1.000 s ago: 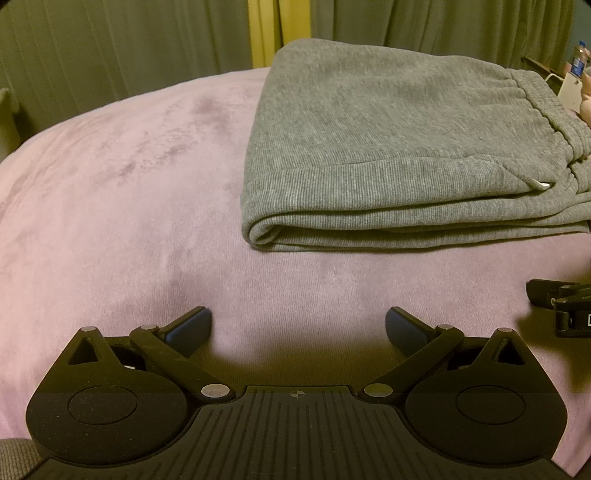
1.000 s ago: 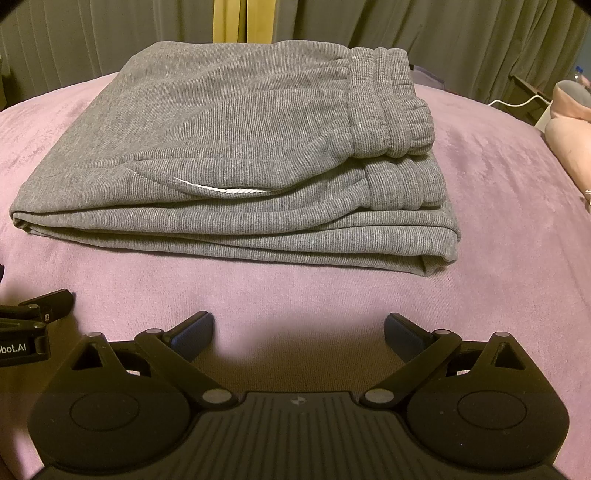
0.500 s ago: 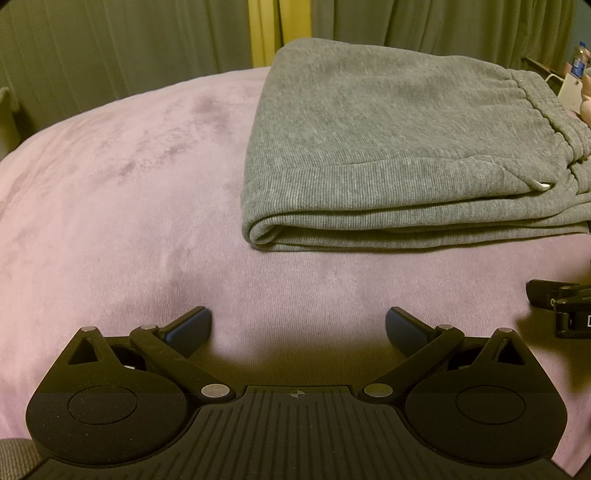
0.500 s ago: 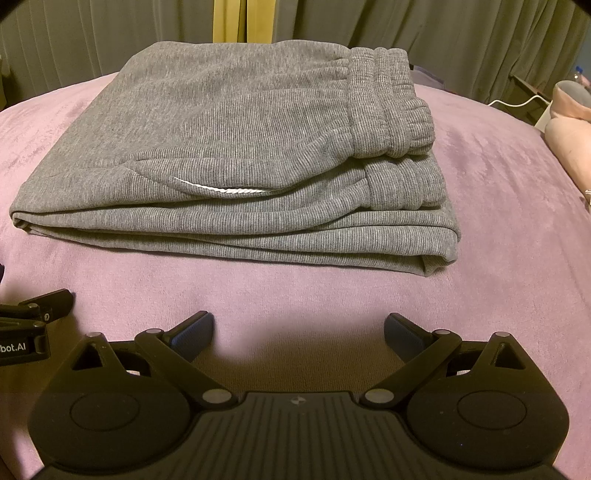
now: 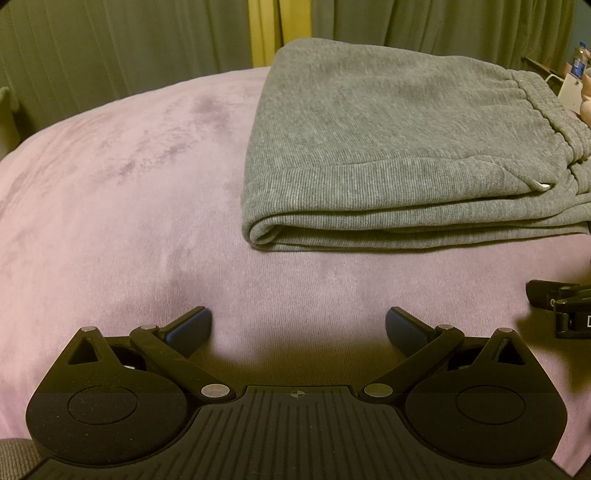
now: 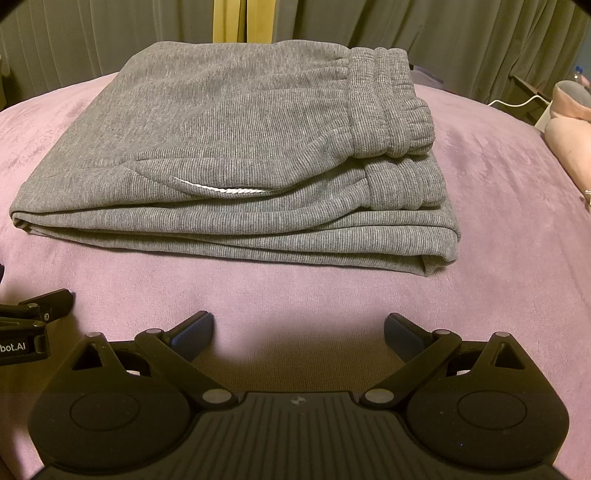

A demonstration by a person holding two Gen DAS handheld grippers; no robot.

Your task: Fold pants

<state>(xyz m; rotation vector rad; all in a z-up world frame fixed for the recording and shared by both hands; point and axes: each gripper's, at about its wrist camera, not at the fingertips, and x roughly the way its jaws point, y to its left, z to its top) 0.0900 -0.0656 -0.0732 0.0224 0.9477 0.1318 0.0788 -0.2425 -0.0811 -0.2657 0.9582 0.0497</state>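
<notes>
Grey sweatpants (image 5: 388, 147) (image 6: 236, 162) lie folded in a flat stack on the pink bed cover (image 5: 110, 192) (image 6: 498, 229), with the elastic waistband (image 6: 388, 107) on the right side and a white drawstring (image 6: 218, 189) showing at a pocket edge. My left gripper (image 5: 298, 325) rests low on the cover, short of the stack's left corner, open and empty. My right gripper (image 6: 299, 326) sits short of the stack's front edge, open and empty too. Each gripper shows at the edge of the other's view, the right one (image 5: 561, 306) and the left one (image 6: 33, 314).
Dark green curtains (image 5: 129, 44) (image 6: 461, 37) with a yellow strip (image 5: 264, 33) hang behind the bed. At the far right are a water bottle (image 5: 578, 59), a white cable (image 6: 517, 101) and pink items (image 6: 570, 110). Bare cover stretches left of the pants.
</notes>
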